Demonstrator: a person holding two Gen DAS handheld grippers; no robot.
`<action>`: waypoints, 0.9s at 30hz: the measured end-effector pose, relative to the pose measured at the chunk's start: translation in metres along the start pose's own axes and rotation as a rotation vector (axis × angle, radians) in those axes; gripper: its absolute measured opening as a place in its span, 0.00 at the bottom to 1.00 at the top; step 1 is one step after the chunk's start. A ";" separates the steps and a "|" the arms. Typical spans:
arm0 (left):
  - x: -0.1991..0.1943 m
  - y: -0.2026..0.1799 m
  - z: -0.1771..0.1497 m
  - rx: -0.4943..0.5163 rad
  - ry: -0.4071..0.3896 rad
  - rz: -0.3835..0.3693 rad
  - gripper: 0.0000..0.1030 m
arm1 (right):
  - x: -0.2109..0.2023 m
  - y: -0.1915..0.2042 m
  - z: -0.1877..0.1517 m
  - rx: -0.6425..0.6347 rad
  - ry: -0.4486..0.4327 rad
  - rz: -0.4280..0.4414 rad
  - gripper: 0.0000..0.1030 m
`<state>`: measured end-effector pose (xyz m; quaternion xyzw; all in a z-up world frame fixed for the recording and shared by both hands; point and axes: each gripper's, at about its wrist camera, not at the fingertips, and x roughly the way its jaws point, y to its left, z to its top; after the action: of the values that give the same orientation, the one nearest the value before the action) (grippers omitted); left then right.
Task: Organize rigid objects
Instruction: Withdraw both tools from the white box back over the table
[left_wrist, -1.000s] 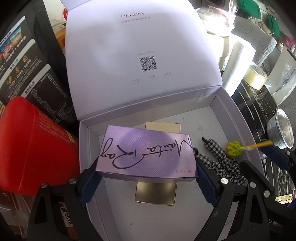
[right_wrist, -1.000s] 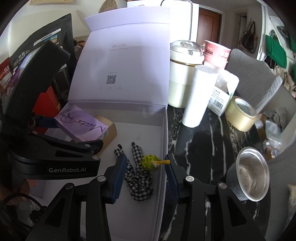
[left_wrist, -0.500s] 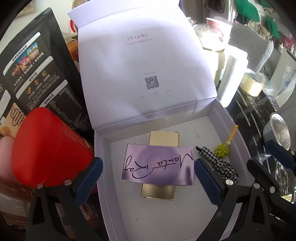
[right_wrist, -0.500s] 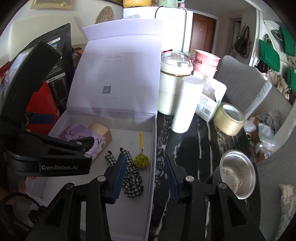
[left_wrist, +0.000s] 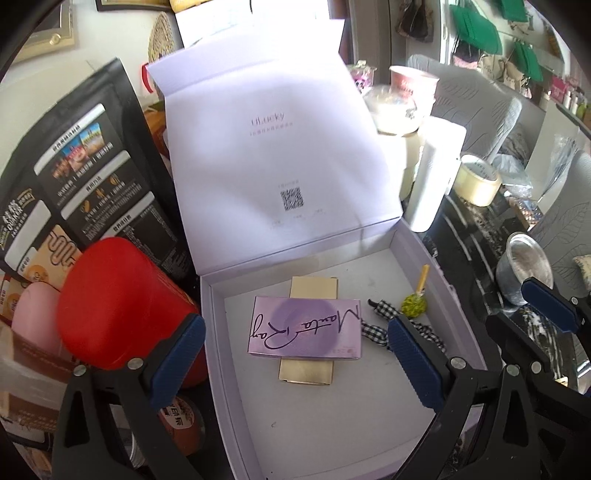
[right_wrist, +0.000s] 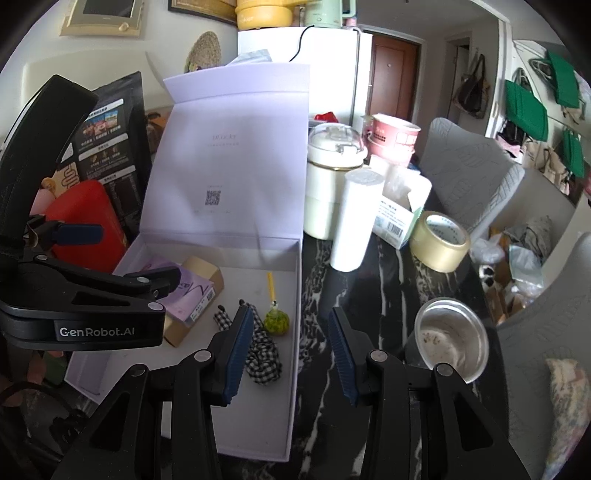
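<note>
Red rounded container (left_wrist: 122, 306): stands outside the open white gift box's (left_wrist: 458, 314) left wall.
Left gripper (left_wrist: 299, 365): fingers wide, empty.
Purple rectangular "Manta Ray" carton (left_wrist: 304, 326): lies crosswise on a gold flat box (left_wrist: 314, 287), stacked to save floor space; below and between the left fingers, untouched.
Checked fabric scrunchie (right_wrist: 264, 354): beside the carton.
Right gripper (right_wrist: 291, 347): fingers half-spread, empty, above the box's right wall.
Steel cup (right_wrist: 450, 338): on the dark marble bench (right_wrist: 388, 280).

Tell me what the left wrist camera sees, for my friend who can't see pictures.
A purple box lies across a gold box inside an open white gift box, beside a checked scrunchie. The left gripper hangs wide open above them, holding nothing.
</note>
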<state>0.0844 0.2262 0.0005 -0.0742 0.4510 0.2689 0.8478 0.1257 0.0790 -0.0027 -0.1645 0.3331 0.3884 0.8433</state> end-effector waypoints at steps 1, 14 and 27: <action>-0.005 0.000 0.000 0.001 -0.010 -0.003 0.98 | -0.005 0.000 0.000 -0.001 -0.008 -0.011 0.41; -0.048 -0.025 -0.005 0.056 -0.097 -0.052 0.98 | -0.056 -0.009 -0.006 0.029 -0.058 -0.096 0.41; -0.079 -0.066 -0.019 0.162 -0.126 -0.214 0.98 | -0.110 -0.030 -0.027 0.082 -0.084 -0.192 0.41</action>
<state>0.0697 0.1330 0.0457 -0.0364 0.4067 0.1437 0.9014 0.0843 -0.0144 0.0538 -0.1445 0.2958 0.2982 0.8960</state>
